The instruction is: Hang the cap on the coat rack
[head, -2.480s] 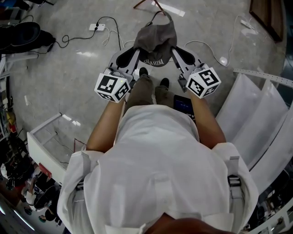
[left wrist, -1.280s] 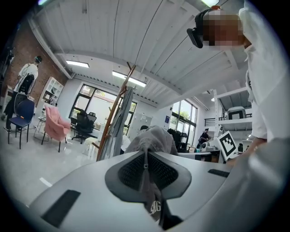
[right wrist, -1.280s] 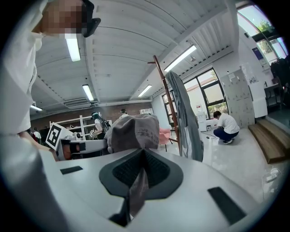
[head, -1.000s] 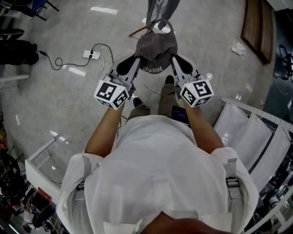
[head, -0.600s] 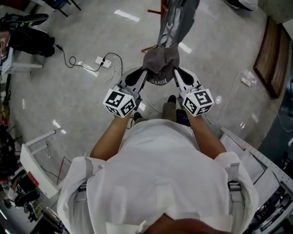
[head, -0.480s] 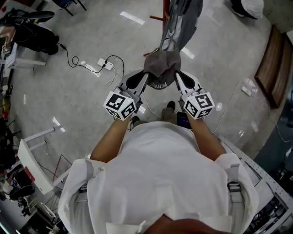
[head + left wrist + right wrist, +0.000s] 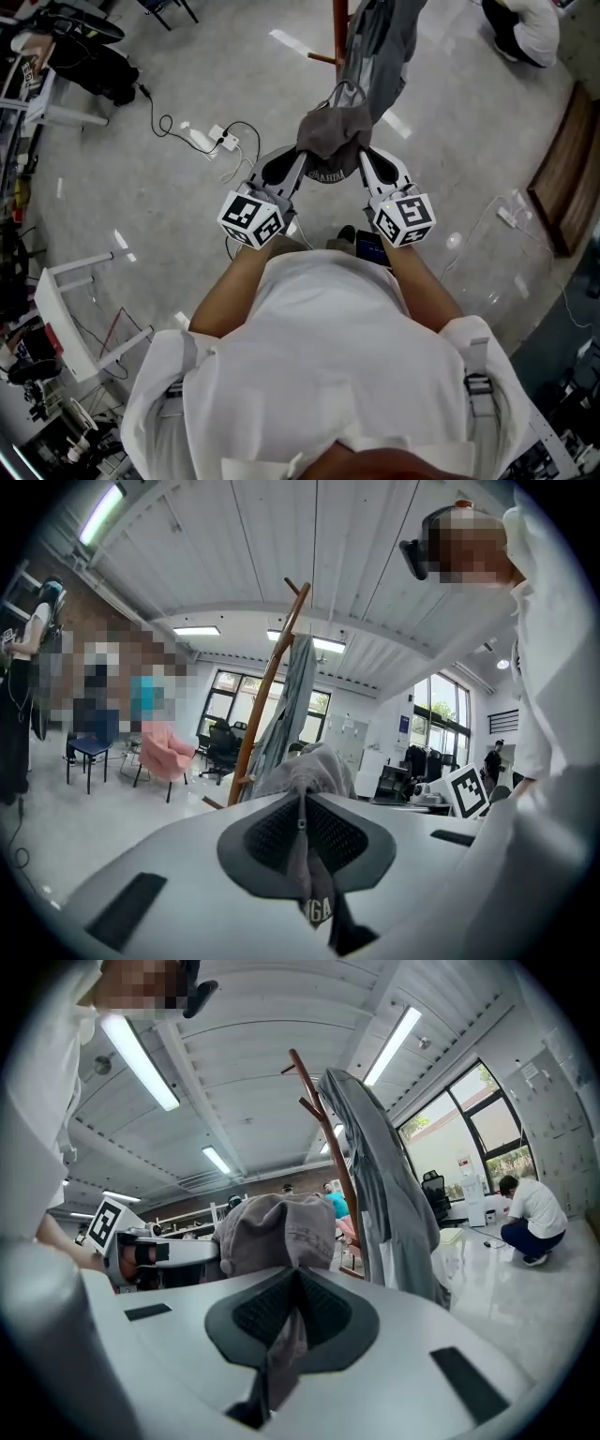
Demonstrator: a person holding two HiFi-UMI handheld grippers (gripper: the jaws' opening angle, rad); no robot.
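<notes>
In the head view both grippers hold a grey-brown cap (image 7: 333, 131) out in front of me by its rim. My left gripper (image 7: 300, 157) is shut on the cap's left edge and my right gripper (image 7: 362, 156) on its right edge. The red-brown coat rack (image 7: 339, 28) stands just beyond, with a grey garment (image 7: 380, 42) hanging on it. In the left gripper view the cap's cloth (image 7: 302, 855) is pinched between the closed jaws, and the rack pole (image 7: 267, 696) rises behind. The right gripper view shows the cap's crown (image 7: 277, 1232), the rack (image 7: 328, 1119) and the garment (image 7: 384, 1176) close ahead.
A power strip with cables (image 7: 214, 137) lies on the floor to the left of the rack. A white frame (image 7: 66, 291) stands at the left, a wooden board (image 7: 567, 178) at the right. A person (image 7: 530, 1208) crouches beyond the rack. A pink chair (image 7: 169, 747) stands far left.
Both grippers have carried the cap forward toward the coat rack. The rack and its grey garment now stand right behind the cap. The grip on the cap is unchanged.
</notes>
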